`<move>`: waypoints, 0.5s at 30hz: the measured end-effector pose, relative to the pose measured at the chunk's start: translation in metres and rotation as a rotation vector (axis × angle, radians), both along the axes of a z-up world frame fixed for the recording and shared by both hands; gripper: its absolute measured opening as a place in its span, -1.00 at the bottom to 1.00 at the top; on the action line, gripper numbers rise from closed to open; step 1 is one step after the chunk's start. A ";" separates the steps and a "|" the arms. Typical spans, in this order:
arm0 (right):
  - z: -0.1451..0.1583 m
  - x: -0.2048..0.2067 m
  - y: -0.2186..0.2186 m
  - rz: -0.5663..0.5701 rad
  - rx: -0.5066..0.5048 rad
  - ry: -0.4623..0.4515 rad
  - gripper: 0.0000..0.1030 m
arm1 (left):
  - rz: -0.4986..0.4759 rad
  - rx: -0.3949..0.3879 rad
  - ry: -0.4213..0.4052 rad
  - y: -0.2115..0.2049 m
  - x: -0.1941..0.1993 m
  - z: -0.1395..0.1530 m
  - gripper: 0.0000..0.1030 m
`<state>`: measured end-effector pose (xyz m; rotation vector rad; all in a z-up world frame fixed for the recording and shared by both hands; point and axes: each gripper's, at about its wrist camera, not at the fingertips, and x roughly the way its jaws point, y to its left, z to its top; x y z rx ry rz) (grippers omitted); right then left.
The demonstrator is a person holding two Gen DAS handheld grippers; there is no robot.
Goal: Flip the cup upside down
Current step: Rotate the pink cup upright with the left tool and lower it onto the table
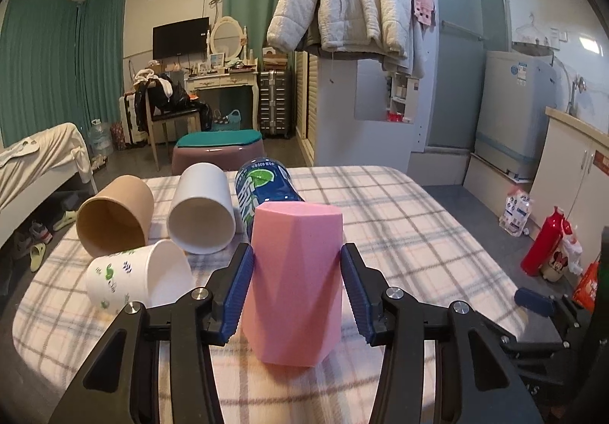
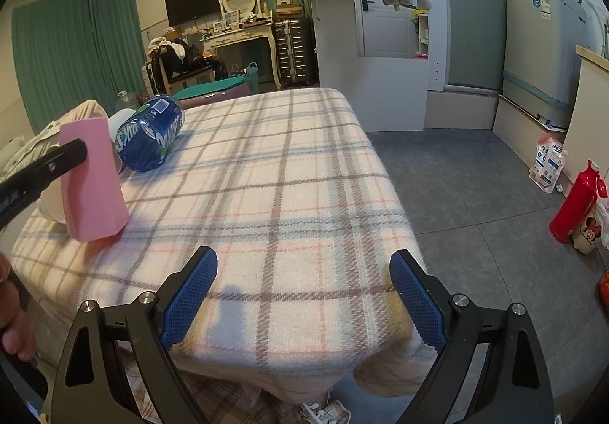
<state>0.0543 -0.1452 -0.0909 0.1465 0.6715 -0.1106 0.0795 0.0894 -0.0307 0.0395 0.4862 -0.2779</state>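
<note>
Blue-padded left gripper point(image 1: 297, 287) straddles the faceted pink plastic cup point(image 1: 295, 283), jaws apart, pads barely touching; it stands base-up on the plaid tablecloth point(image 1: 399, 233). Probably releasing: withdraw without tipping it. Right gripper point(image 2: 302, 294) gapes, holding nothing.

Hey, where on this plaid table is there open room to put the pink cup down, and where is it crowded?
The widest bare patch of the plaid table runs from the pink cup and blue bottle to the far and right edges. The near strip under the right gripper is also bare. It is crowded left of the cup: brown cup, white cup, patterned cup.
</note>
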 end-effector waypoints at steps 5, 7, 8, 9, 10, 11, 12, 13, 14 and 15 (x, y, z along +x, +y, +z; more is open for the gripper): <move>0.002 -0.001 0.002 0.007 0.001 -0.002 0.80 | 0.017 -0.002 0.006 0.003 -0.005 0.000 -0.05; 0.004 -0.001 0.003 0.007 0.001 -0.006 0.80 | 0.019 -0.001 0.009 0.003 -0.006 -0.001 0.00; 0.005 -0.002 0.004 0.007 0.001 -0.007 0.80 | 0.024 0.002 0.010 0.003 -0.007 0.000 0.03; 0.006 -0.002 0.004 0.007 0.001 -0.008 0.80 | 0.031 0.003 0.013 0.004 -0.006 0.000 0.15; 0.007 -0.003 0.005 0.007 0.001 -0.010 0.80 | 0.034 0.000 0.017 0.005 -0.007 0.000 0.35; 0.008 -0.004 0.006 0.008 0.002 -0.010 0.80 | 0.035 -0.012 0.020 0.008 -0.009 0.000 0.47; 0.010 -0.005 0.008 0.009 0.000 -0.011 0.80 | 0.039 -0.021 0.020 0.010 -0.009 0.002 0.49; 0.012 -0.006 0.009 0.010 -0.003 -0.012 0.80 | 0.039 -0.026 0.019 0.011 -0.010 0.003 0.50; 0.014 -0.008 0.010 0.010 -0.005 -0.014 0.80 | 0.036 -0.026 0.020 0.011 -0.011 0.005 0.51; 0.015 -0.009 0.011 0.011 -0.007 -0.016 0.80 | 0.036 -0.026 0.018 0.011 -0.012 0.007 0.51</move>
